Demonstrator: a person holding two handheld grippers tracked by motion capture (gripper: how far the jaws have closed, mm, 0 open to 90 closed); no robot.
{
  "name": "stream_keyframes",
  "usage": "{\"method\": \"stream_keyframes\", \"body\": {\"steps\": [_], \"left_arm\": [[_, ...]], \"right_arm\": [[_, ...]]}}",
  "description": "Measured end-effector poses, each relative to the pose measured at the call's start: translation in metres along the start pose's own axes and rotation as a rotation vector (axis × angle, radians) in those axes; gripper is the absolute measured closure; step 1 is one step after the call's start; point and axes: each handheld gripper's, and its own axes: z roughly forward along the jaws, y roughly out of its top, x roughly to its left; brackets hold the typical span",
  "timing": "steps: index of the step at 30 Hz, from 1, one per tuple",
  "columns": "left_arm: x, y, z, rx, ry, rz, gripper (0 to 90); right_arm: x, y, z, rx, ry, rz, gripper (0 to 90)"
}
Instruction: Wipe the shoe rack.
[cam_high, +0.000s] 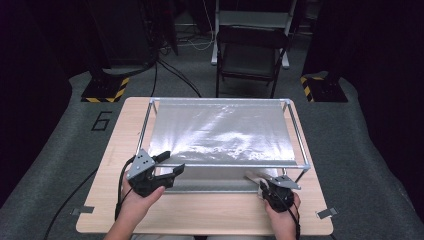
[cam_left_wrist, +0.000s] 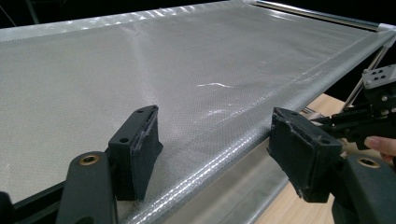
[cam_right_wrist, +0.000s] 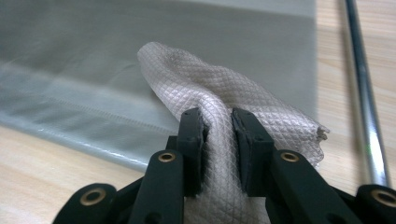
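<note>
a: what's the surface like?

b: a pale wood desk (cam_high: 210, 212) fills the lower middle of the high view. on it stands a thin metal frame (cam_high: 298, 134) with a shiny clear plastic sheet (cam_high: 220, 132) stretched flat across its top, glare running over it.

a: and the room?

b: dark. grey carpet floor (cam_high: 50, 165) with a "6" marked at the left, a black folding chair (cam_high: 250, 55) at the top centre, and yellow-black striped stand bases (cam_high: 105, 90) in the upper left and upper right.

a: the claws?

b: the left claw (cam_high: 167, 165) sits at the sheet's near left edge, jaws spread wide, with the sheet's edge between them; the left one lies over the sheet but i can't tell if it touches. the right claw (cam_right_wrist: 217, 144), lower right in the high view, is nearly closed and pinches a white quilted cloth (cam_right_wrist: 219, 98).

a: where's that cloth?

b: bunched up between its pads, just in front of the sheet's near edge, above the desk beside a frame rod (cam_right_wrist: 364, 93).
</note>
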Motion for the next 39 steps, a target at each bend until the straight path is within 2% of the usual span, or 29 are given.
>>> {"method": "stream_keyframes", "body": {"steps": [6,7,10,11,12,14,15,16,17,18,19,21,23,24,25,26,27,29,31,33,34,35,36,37,38,39], "left_arm": [[-0.001,0.001,0.001,-0.002,-0.013,-0.006,33.5],[-0.002,0.001,0.001,-0.005,-0.013,-0.005,33.5],[-0.004,0.001,0.001,-0.007,-0.015,0.0,33.4],[-0.006,0.001,0.002,-0.006,-0.021,0.001,33.4],[-0.007,0.001,0.002,-0.006,-0.025,0.0,33.4],[-0.009,0.001,0.003,-0.009,-0.027,-0.007,33.4],[-0.01,0.0,0.003,-0.007,-0.025,-0.009,33.3],[-0.01,0.0,0.003,-0.007,-0.025,-0.009,33.3],[-0.01,0.0,0.003,-0.006,-0.027,-0.009,33.2],[-0.01,0.0,0.003,-0.006,-0.026,-0.007,33.2],[-0.01,0.0,0.003,-0.006,-0.026,-0.007,33.2],[-0.011,-0.001,0.004,-0.012,-0.024,-0.009,33.2],[-0.011,-0.001,0.004,-0.017,-0.022,-0.01,33.2],[-0.01,-0.001,0.004,-0.015,-0.024,-0.007,33.3],[-0.01,-0.001,0.004,-0.014,-0.025,-0.008,33.3],[-0.01,-0.001,0.003,-0.013,-0.026,-0.007,33.3],[-0.01,-0.001,0.003,-0.013,-0.026,-0.007,33.4],[-0.01,-0.001,0.003,-0.012,-0.026,-0.004,33.4],[-0.01,-0.001,0.004,-0.014,-0.025,-0.008,33.4],[-0.011,-0.001,0.004,-0.013,-0.024,-0.007,33.3],[-0.011,-0.001,0.004,-0.016,-0.018,-0.002,33.3],[-0.011,-0.001,0.004,-0.015,-0.017,-0.003,33.2],[-0.011,-0.001,0.004,-0.014,-0.018,-0.002,33.3],[-0.011,-0.001,0.004,-0.014,-0.018,-0.002,33.2],[-0.01,-0.001,0.004,-0.013,-0.019,-0.001,33.2],[-0.01,-0.001,0.004,-0.013,-0.019,-0.001,33.3]], "right_arm": [[-0.002,-0.002,-0.003,0.003,0.014,0.02,74.7],[-0.003,-0.002,-0.004,0.008,0.003,-0.005,74.8],[-0.003,-0.004,-0.007,0.01,-0.003,-0.016,74.8],[-0.004,-0.006,-0.009,-0.001,-0.002,-0.007,74.8],[-0.005,-0.006,-0.012,0.029,-0.012,-0.012,74.8],[-0.005,-0.007,-0.014,0.03,-0.012,0.003,74.7],[-0.004,-0.007,-0.015,0.022,-0.005,0.039,73.8],[-0.003,-0.007,-0.014,0.017,-0.001,0.049,73.0],[-0.004,-0.007,-0.013,0.014,0.0,0.031,72.9],[-0.002,-0.006,-0.011,0.009,0.036,0.072,72.3],[0.0,-0.004,-0.008,0.009,0.049,0.077,72.3],[0.004,-0.002,-0.005,0.018,0.05,0.065,72.2],[0.016,0.002,-0.001,0.015,0.095,0.047,71.9],[0.025,0.005,0.003,0.014,0.08,0.006,72.0],[0.025,0.006,0.005,0.022,0.068,-0.022,72.4],[0.025,0.007,0.005,0.028,0.085,0.004,72.6],[0.02,0.007,0.006,0.022,0.084,-0.011,72.6],[0.017,0.007,0.005,0.021,0.07,-0.007,72.6],[0.002,0.004,0.003,0.022,-0.001,0.026,72.6],[-0.002,0.004,0.002,0.018,-0.004,0.04,72.6],[-0.001,0.005,0.004,0.013,0.01,0.065,71.2],[0.003,0.005,0.006,0.005,0.003,0.053,70.6],[0.007,0.006,0.009,0.0,0.042,0.029,70.3],[0.007,0.006,0.009,0.0,0.042,0.029,70.3],[0.018,0.009,0.013,0.027,0.075,0.01,69.9],[0.025,0.011,0.016,0.017,0.091,0.021,69.8]]}}
